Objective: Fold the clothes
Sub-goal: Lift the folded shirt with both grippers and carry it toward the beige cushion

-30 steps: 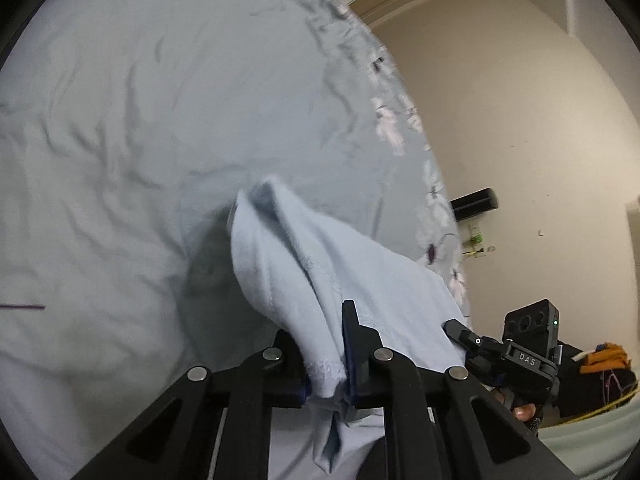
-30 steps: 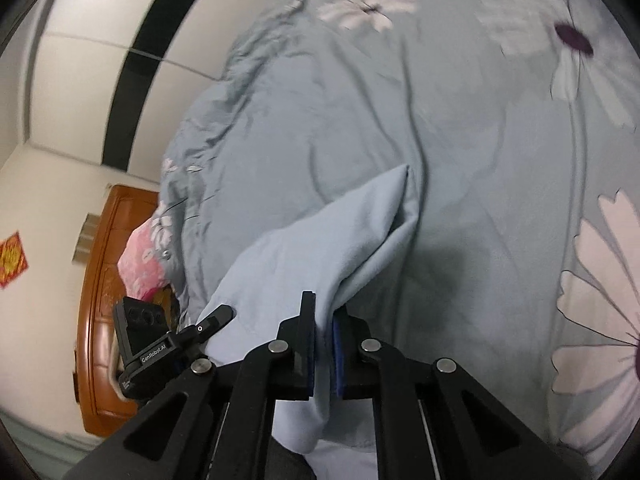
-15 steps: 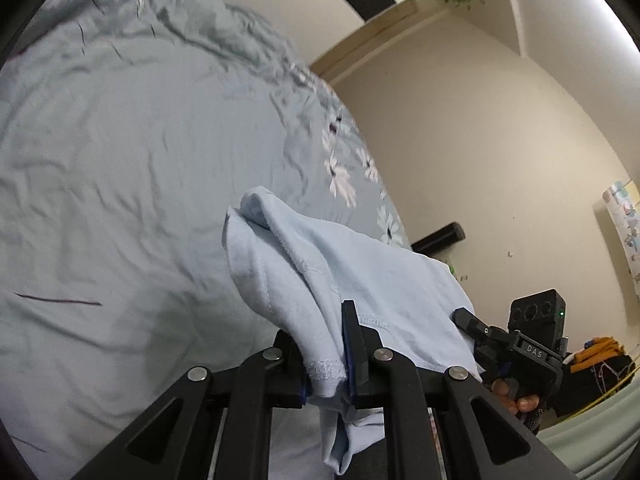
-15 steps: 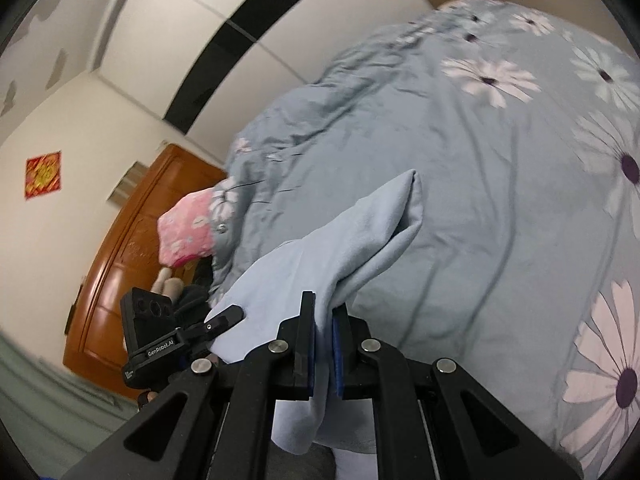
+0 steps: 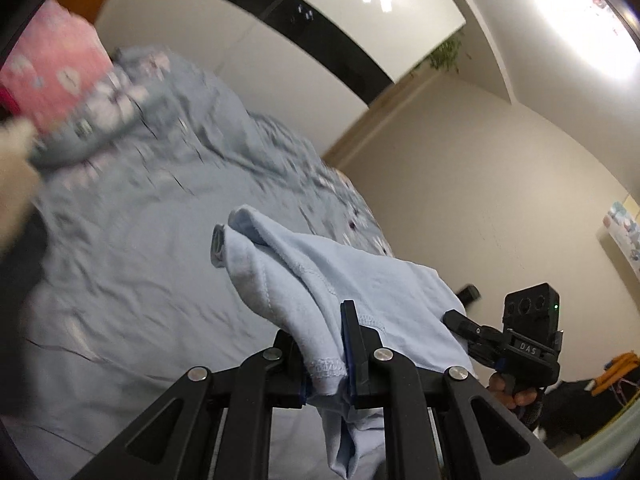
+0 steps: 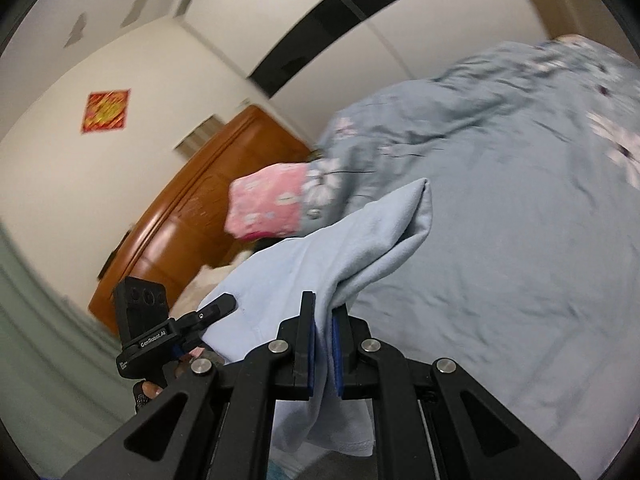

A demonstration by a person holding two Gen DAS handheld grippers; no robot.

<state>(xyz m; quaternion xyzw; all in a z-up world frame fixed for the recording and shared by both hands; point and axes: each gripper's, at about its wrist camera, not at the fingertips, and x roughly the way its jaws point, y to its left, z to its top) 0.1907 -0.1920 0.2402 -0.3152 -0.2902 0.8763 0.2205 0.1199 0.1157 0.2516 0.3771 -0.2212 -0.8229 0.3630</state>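
Observation:
A light blue garment (image 5: pixel 352 280) hangs in the air between my two grippers, above the bed. My left gripper (image 5: pixel 325 354) is shut on its hemmed edge, with cloth bunched over the fingers and a tail hanging below. My right gripper (image 6: pixel 323 340) is shut on another edge of the same garment (image 6: pixel 360 248). In the left wrist view the right gripper (image 5: pixel 500 340) holds the cloth's far side. In the right wrist view the left gripper (image 6: pixel 188 320) shows at lower left.
A grey-blue floral duvet (image 5: pixel 140 248) covers the bed (image 6: pixel 520 220) below. A pink pillow (image 6: pixel 268 204) lies by the wooden headboard (image 6: pixel 192 216). Walls and a dark-striped wardrobe (image 5: pixel 320 40) stand behind. Dark and orange items (image 5: pixel 600 384) sit at the right.
Both grippers have lifted and tilted up with the garment. The views swung from the duvet toward the walls, pillow and headboard. Both grips held.

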